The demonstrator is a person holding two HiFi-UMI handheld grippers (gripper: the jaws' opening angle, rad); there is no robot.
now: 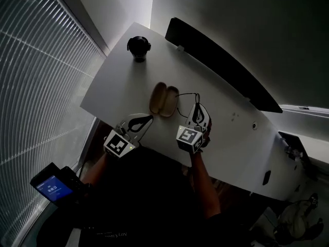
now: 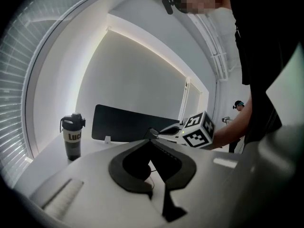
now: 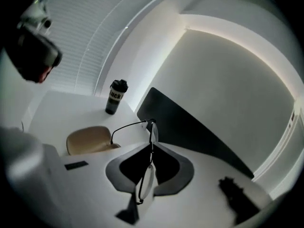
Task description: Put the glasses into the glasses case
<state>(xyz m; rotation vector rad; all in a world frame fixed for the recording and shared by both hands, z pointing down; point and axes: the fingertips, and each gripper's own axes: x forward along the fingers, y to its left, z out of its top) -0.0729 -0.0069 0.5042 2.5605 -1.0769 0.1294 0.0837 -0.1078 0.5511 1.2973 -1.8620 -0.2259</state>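
The glasses hang pinched by the frame in the right gripper's nearly closed jaws, just right of the open tan glasses case on the white table. The left gripper, jaws together and empty, sits near the case's near edge. A black bottle stands well beyond the case.

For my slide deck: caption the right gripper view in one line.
Right gripper shut on the glasses, open tan case lying on the white table beyond.

Two grippers: left gripper, right gripper. One pair of glasses between the right fingers. One glasses case and one bottle beyond the fingertips. One table.
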